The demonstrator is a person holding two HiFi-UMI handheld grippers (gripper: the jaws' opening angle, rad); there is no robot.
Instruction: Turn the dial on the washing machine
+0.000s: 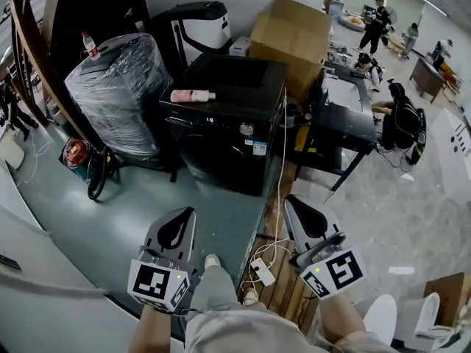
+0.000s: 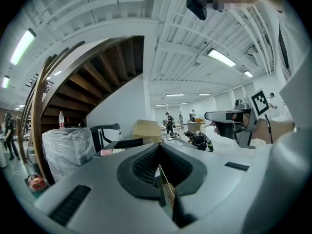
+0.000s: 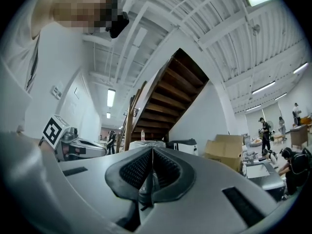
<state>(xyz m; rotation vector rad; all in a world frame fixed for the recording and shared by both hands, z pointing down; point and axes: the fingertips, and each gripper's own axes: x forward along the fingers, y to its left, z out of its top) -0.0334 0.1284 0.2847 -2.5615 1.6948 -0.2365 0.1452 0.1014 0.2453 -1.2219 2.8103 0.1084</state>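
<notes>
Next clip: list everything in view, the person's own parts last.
washing machine: one, black, centre
dial: one, silver, on its front
bottle: one, pink, lying on its top
wrapped appliance: one, clear plastic, left of it
cardboard box: one, brown, behind it
table: one, black, right of it
power strip: one, white, on the floor
people: several, dark clothes, far right background
left gripper: one, grey, jaws shut, empty
right gripper: one, grey, jaws shut, empty

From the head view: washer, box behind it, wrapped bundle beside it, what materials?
Washing machine: black semi-gloss casing, likely painted metal or plastic.
Box: matte brown cardboard, creased flaps.
Bundle: clear plastic film, crinkly highlights; contents hidden.
</notes>
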